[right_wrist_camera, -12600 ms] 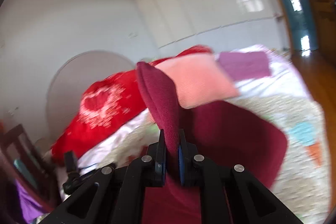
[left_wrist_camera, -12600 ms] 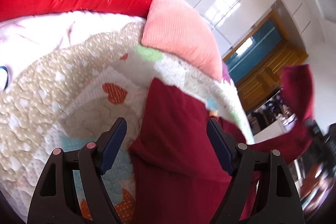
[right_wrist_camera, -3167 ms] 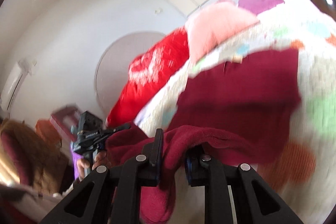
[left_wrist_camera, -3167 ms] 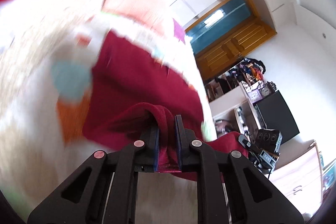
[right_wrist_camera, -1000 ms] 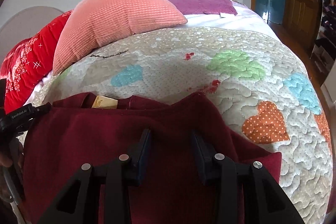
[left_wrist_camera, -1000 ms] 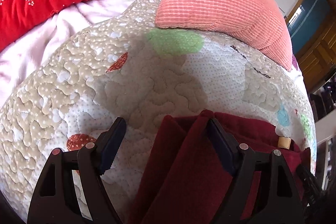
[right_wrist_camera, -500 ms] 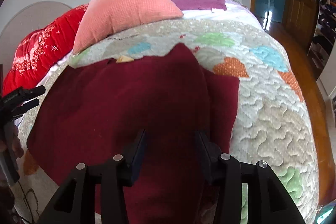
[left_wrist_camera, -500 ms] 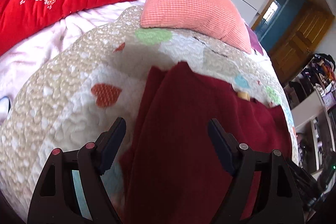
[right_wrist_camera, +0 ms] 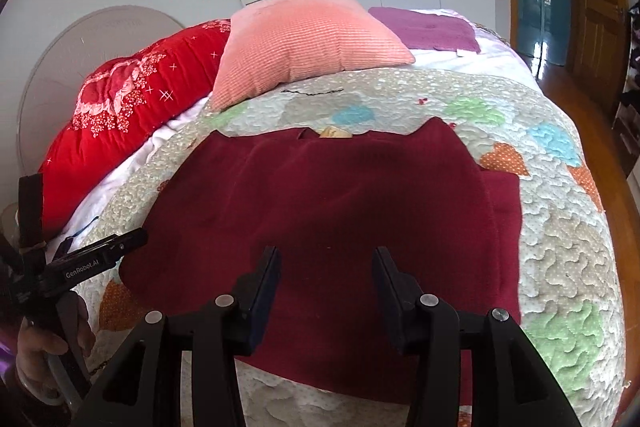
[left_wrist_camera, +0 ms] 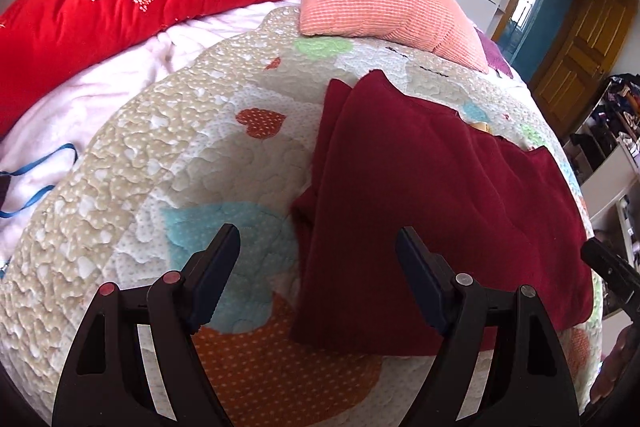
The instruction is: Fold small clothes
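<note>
One quilted bedspread (right_wrist_camera: pixel 560 227) fills the lower half of both views, and on it lies one dark red garment (right_wrist_camera: pixel 328 203), spread flat across the centre of the right wrist view and the right half of the left wrist view. It looks soft, light and limp, so I judge its near hem corners the best hold. One pink pillow (right_wrist_camera: pixel 308 47) sits above; the left gripper (left_wrist_camera: pixel 318 259) stands wide and empty, the right gripper (right_wrist_camera: pixel 325 279) moderately parted and empty.
</note>
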A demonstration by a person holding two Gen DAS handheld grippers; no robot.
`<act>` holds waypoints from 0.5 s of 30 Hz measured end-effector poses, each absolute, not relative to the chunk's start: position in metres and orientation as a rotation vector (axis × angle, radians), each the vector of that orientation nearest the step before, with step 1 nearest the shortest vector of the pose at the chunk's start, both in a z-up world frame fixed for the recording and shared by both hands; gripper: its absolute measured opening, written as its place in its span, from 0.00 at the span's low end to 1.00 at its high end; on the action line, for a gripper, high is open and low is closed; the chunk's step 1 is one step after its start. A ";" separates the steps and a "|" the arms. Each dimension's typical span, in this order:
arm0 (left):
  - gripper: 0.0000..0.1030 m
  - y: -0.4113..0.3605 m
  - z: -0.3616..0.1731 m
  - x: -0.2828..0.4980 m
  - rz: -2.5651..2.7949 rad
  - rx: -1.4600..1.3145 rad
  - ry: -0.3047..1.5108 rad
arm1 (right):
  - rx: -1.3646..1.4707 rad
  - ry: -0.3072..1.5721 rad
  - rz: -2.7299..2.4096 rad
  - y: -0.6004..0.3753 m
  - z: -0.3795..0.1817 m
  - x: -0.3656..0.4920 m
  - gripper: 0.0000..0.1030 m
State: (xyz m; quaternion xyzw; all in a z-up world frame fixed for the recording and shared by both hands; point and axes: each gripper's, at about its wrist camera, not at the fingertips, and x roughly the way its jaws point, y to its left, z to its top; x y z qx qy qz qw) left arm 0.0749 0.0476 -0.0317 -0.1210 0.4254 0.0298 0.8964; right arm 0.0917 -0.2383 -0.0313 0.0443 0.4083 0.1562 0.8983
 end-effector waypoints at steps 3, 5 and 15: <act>0.78 0.055 -0.033 0.073 0.077 -0.245 0.875 | 0.115 0.851 0.348 -0.221 -0.037 0.096 0.44; 0.78 0.059 -0.037 0.072 0.090 -0.243 0.874 | 0.119 0.852 0.360 -0.210 -0.042 0.101 0.44; 0.78 0.076 -0.059 0.075 0.057 -0.285 0.890 | 0.098 0.914 0.368 -0.161 -0.075 0.147 0.44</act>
